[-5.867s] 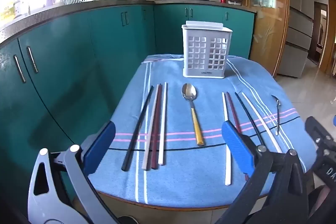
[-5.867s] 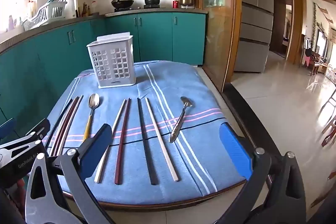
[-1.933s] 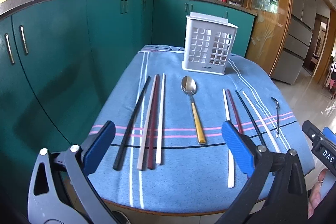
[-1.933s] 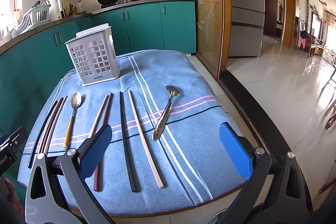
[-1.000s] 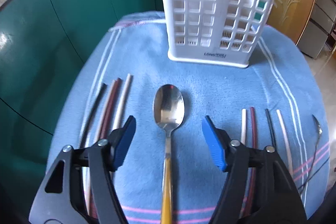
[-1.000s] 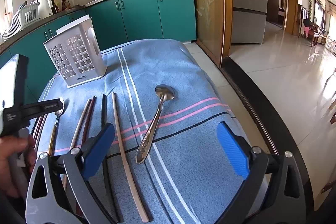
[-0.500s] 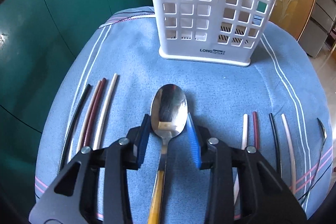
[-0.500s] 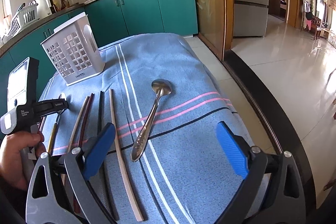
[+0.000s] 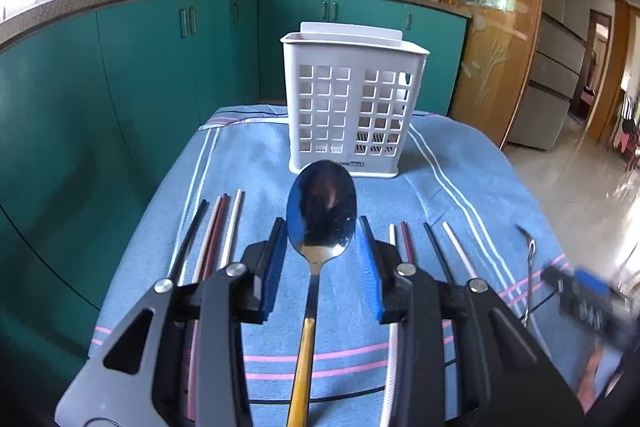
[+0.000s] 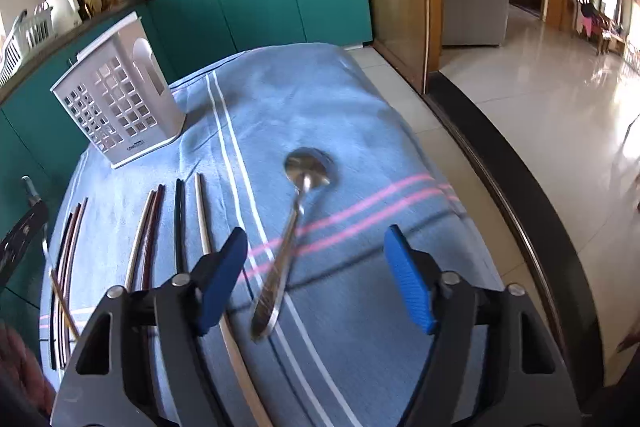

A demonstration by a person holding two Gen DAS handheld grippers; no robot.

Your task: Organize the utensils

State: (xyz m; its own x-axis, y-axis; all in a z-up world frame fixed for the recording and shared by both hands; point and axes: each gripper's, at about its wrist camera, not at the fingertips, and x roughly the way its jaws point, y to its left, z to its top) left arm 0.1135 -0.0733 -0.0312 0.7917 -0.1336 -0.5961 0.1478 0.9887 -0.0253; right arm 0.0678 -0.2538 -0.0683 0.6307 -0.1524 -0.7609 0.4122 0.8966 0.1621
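My left gripper [image 9: 322,227] is shut on the bowl of a gold-handled spoon [image 9: 320,215] and holds it lifted above the blue cloth, bowl pointing toward the white slotted utensil holder [image 9: 352,115]. Chopsticks lie on the cloth in a left group [image 9: 216,227] and a right group [image 9: 424,243]. My right gripper [image 10: 316,259] is open, low over the cloth, with a silver spoon [image 10: 292,227] lying between its fingers and a pale chopstick [image 10: 208,227] by the left finger. The holder [image 10: 120,107] stands at the far left in the right wrist view.
The blue striped cloth [image 9: 248,155] covers a small rounded table; its edge drops to a tiled floor [image 10: 540,99] on the right. Teal cabinets [image 9: 120,75] run along the left and back. A second silver spoon [image 9: 530,267] lies at the cloth's right side.
My left gripper has lifted and tilted up with the gold-handled spoon, off the cloth. My right gripper has moved forward and down over the silver spoon, and its jaws are narrower than before.
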